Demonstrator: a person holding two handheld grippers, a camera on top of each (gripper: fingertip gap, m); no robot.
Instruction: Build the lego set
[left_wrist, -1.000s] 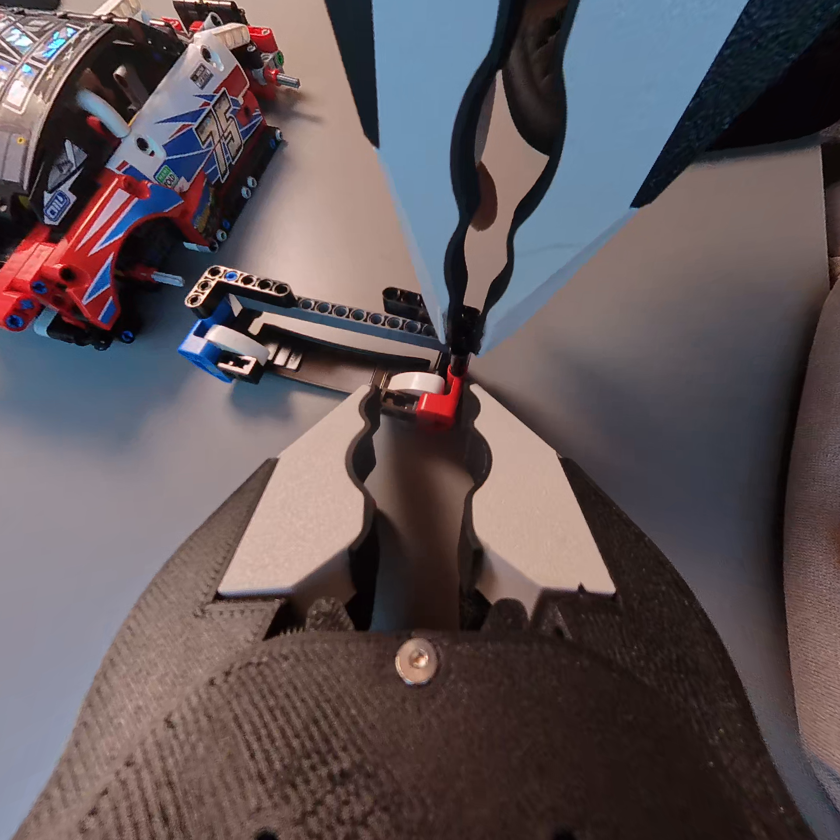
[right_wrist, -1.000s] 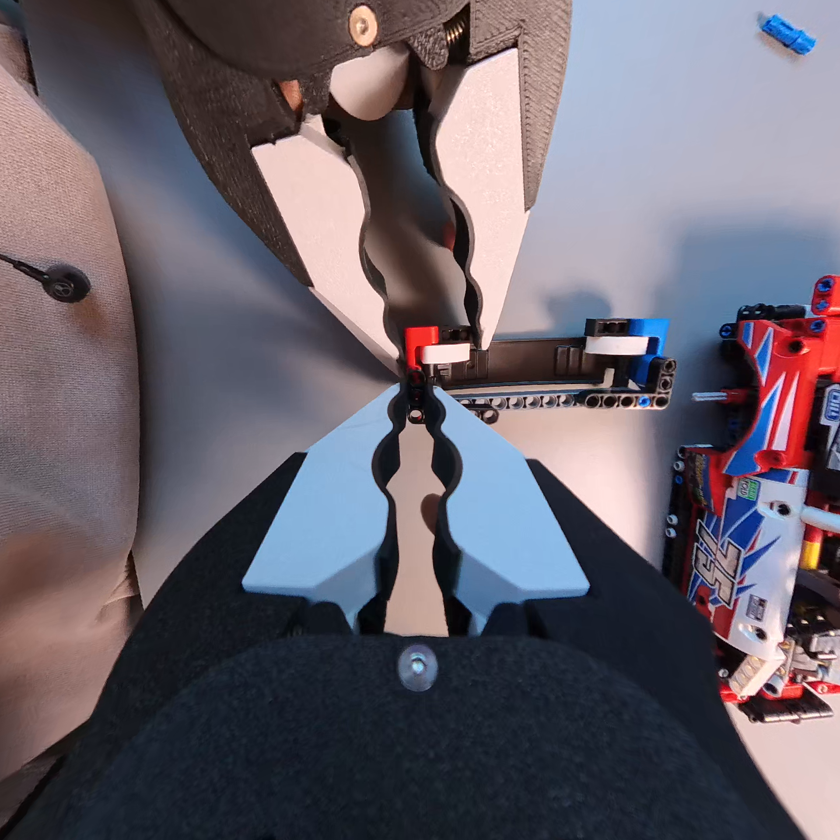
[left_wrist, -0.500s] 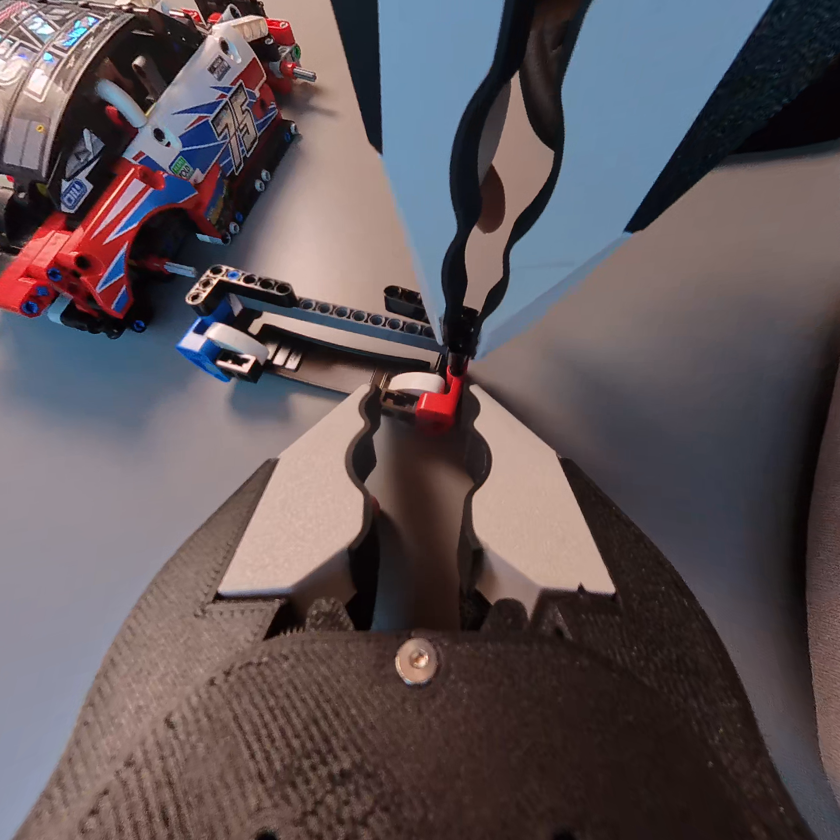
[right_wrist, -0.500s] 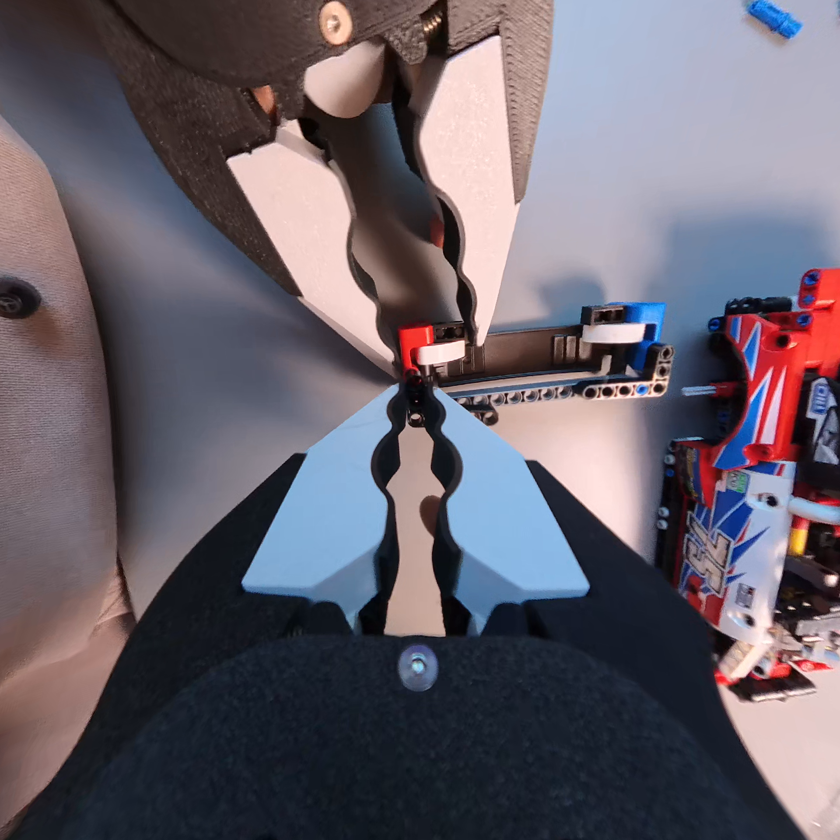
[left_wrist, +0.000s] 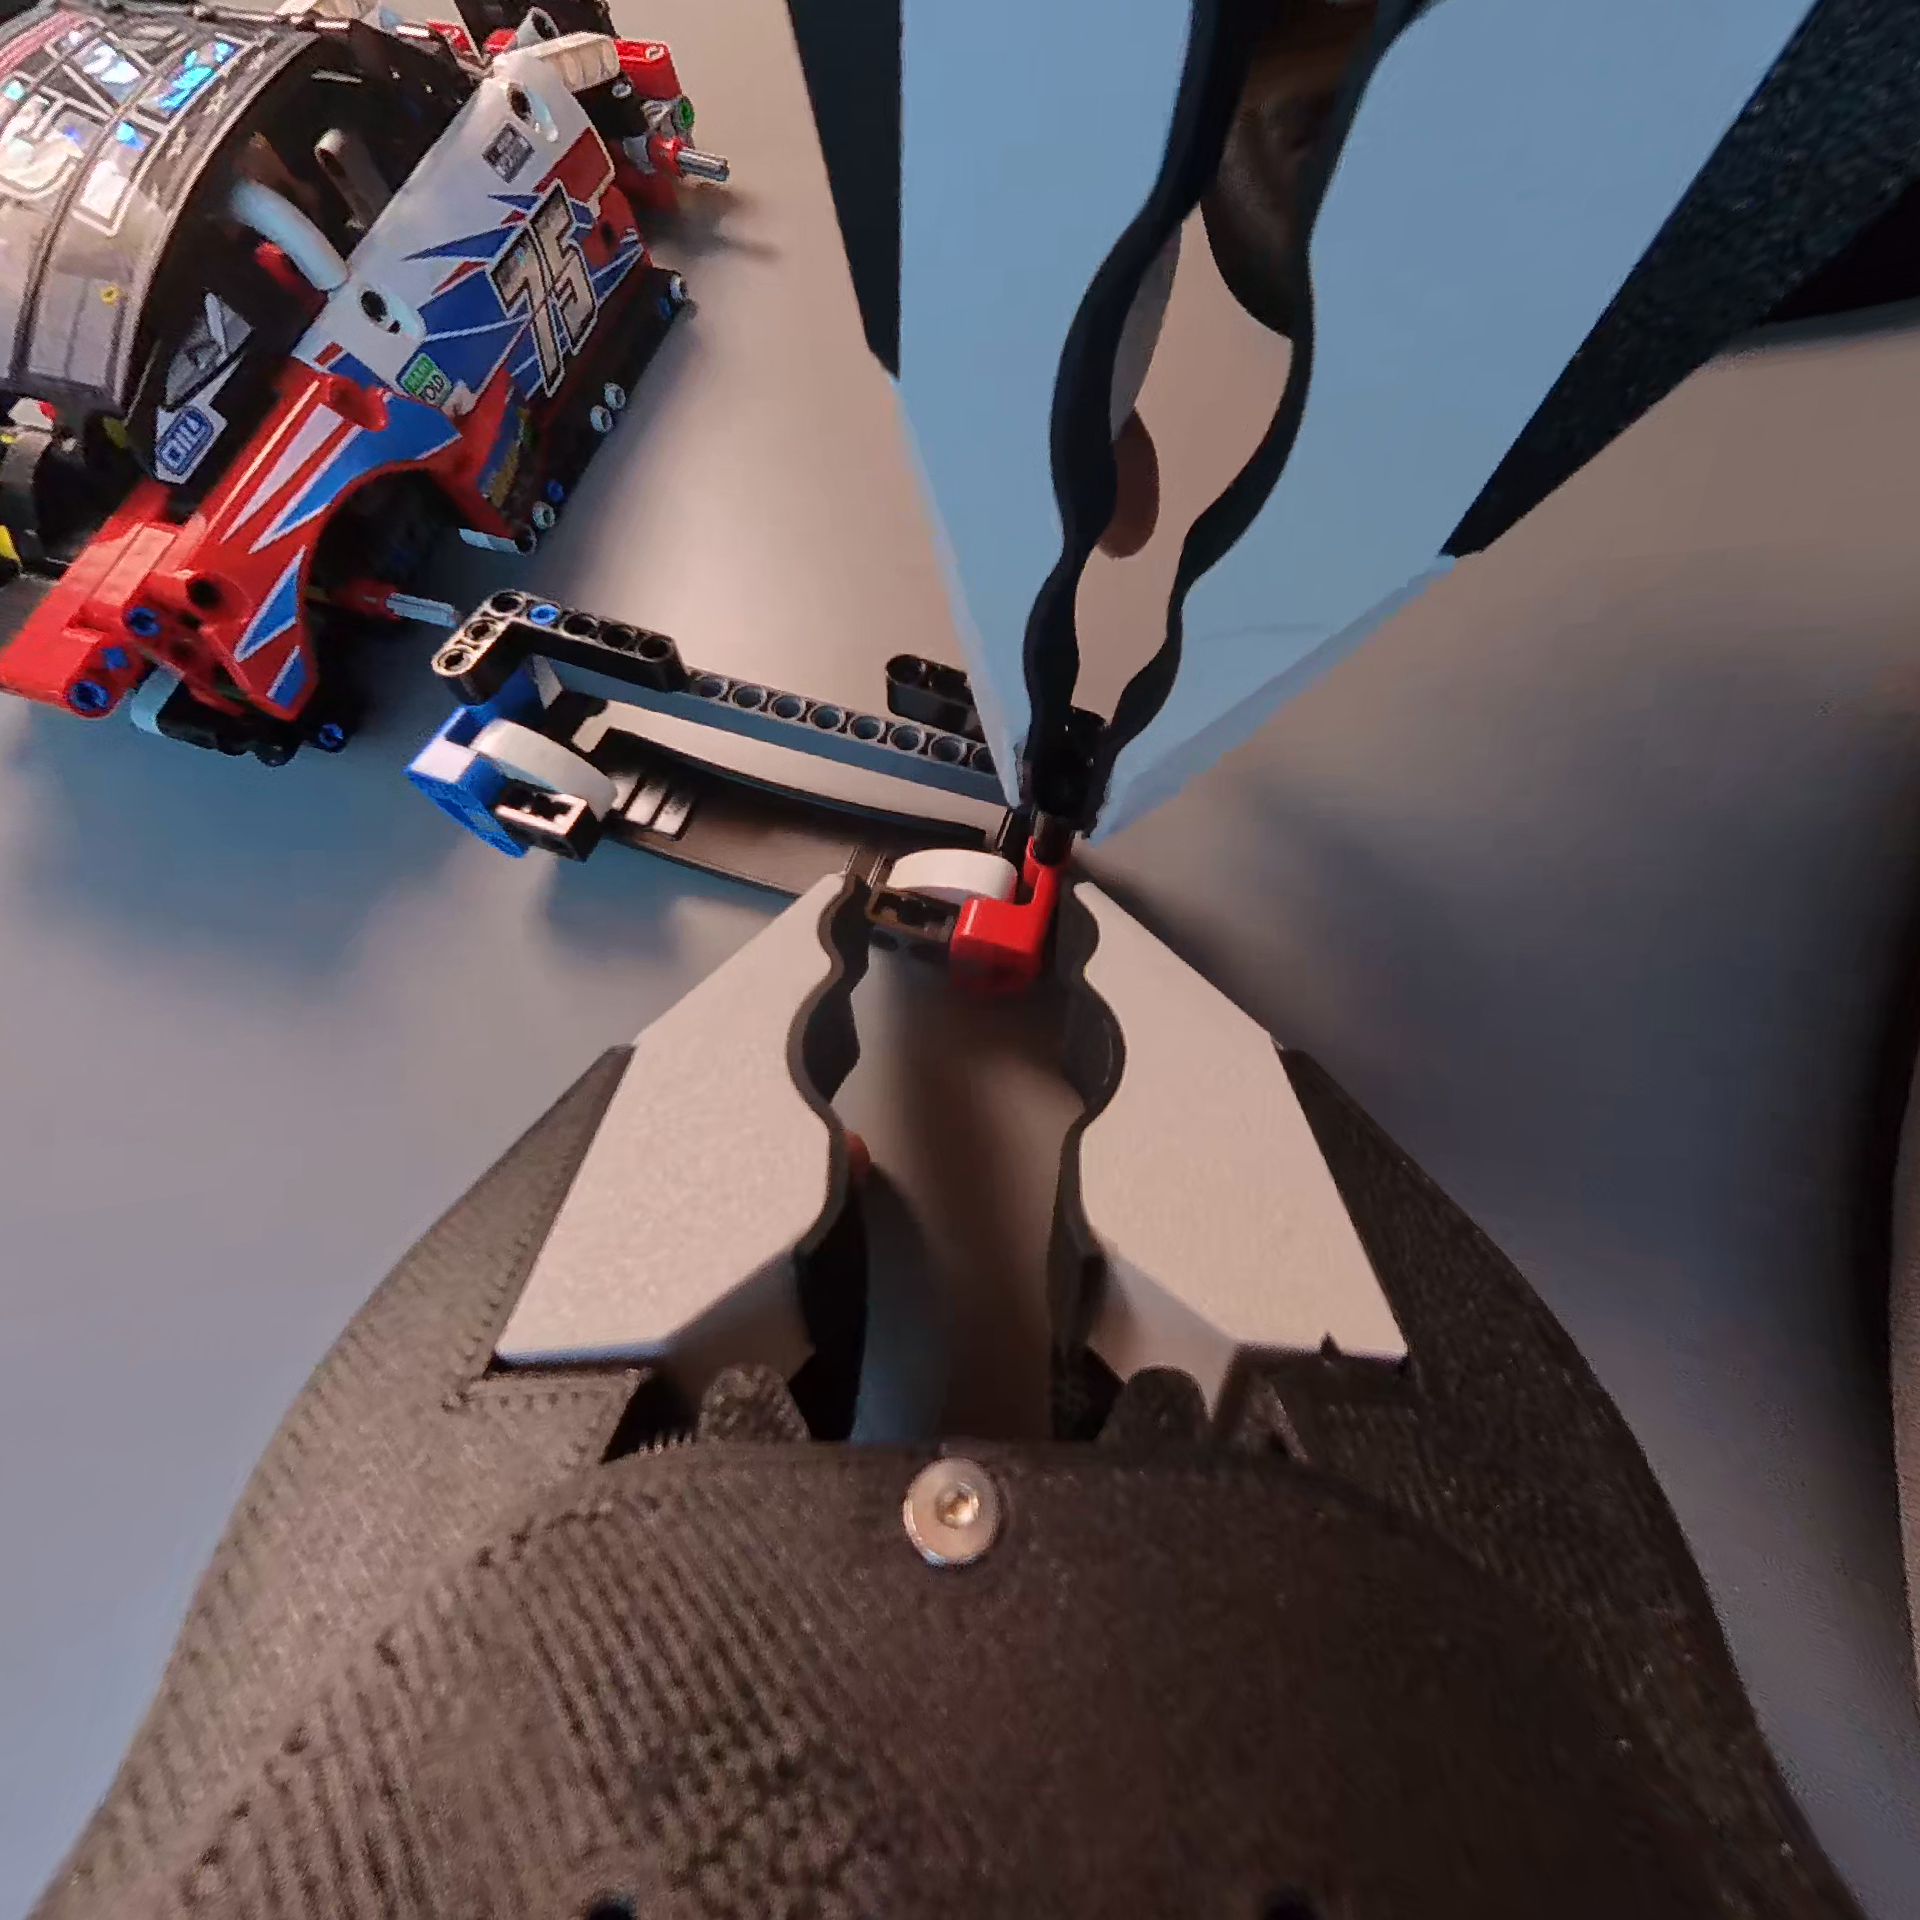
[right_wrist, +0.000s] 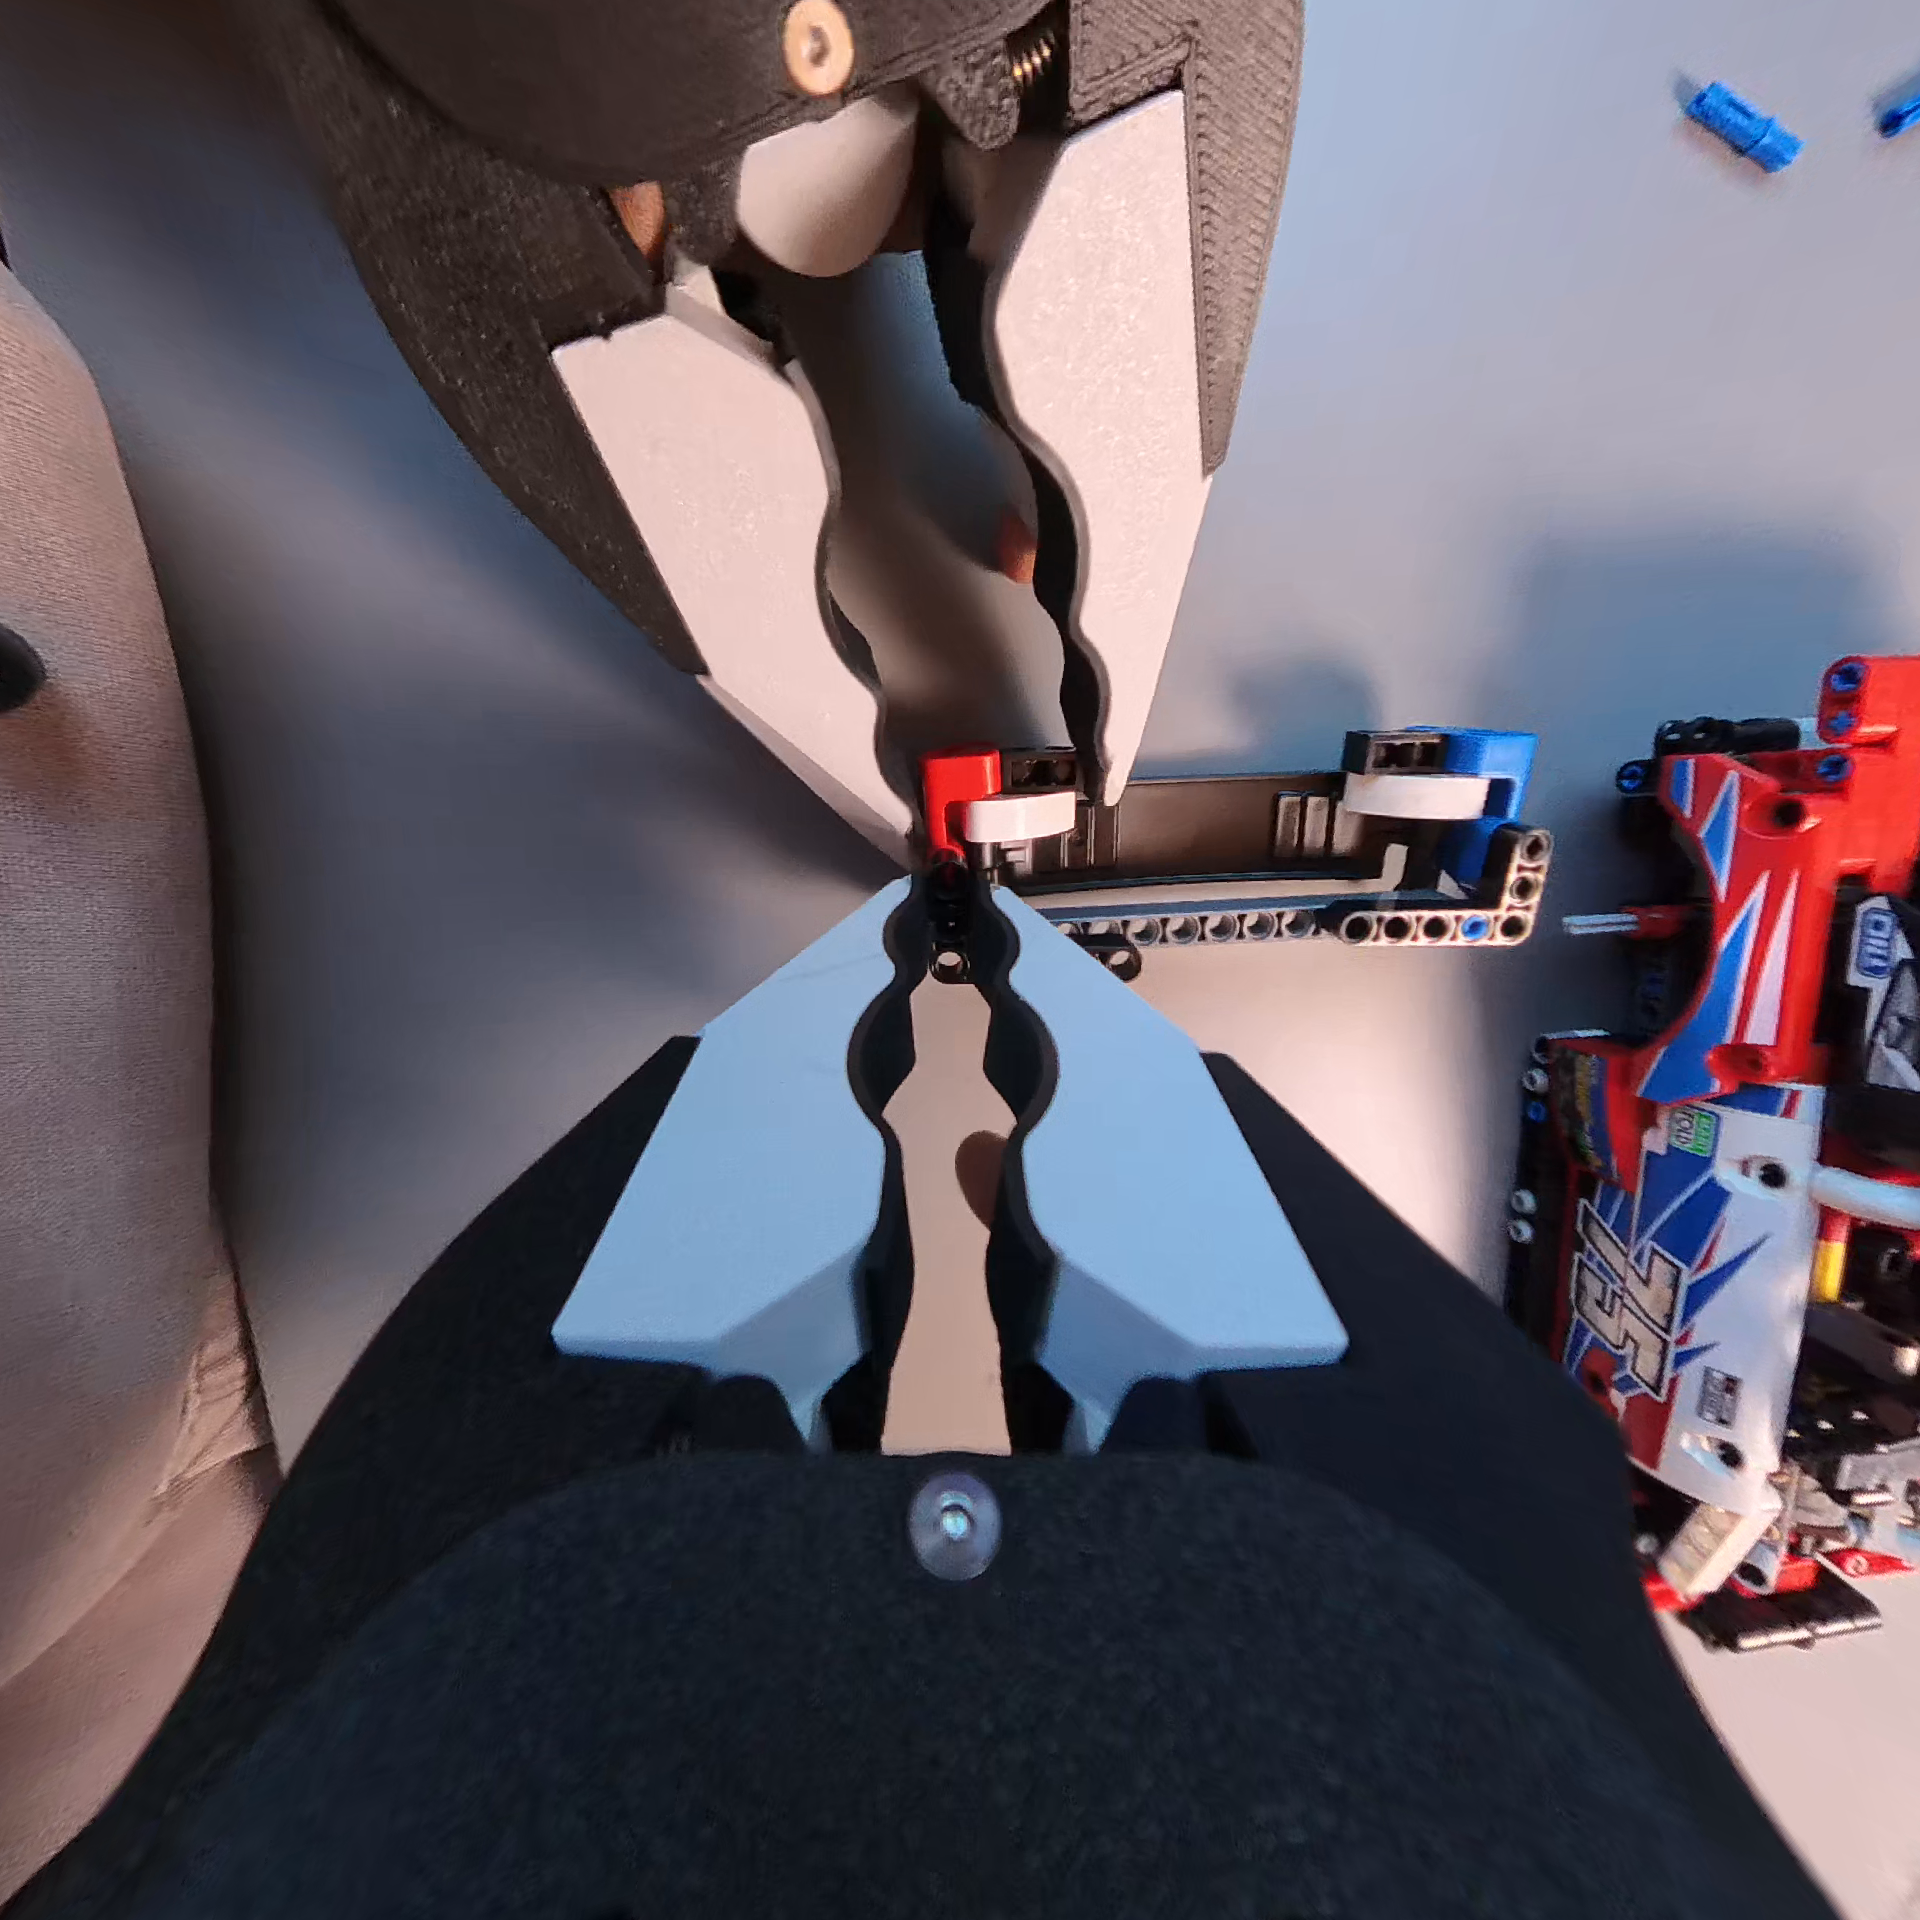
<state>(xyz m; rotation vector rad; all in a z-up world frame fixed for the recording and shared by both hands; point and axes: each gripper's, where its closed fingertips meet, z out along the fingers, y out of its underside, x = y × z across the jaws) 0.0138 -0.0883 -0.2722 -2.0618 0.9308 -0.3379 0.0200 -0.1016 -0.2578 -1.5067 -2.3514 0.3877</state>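
The lego frame (right_wrist: 1226, 862), a long black beam assembly with a red connector (right_wrist: 951, 790) at the near end and a blue block (right_wrist: 1486, 764) at the far end, lies on the grey surface (right_wrist: 1455, 468) right at both gripper tips, as before. The right gripper (right_wrist: 951, 920) stays clenched on a small black beam (right_wrist: 951, 935) pressed against the red connector. The left gripper (left_wrist: 951, 920) remains spread around that end, grasping nothing. The race car (left_wrist: 343, 343) now sits closer than a second ago.
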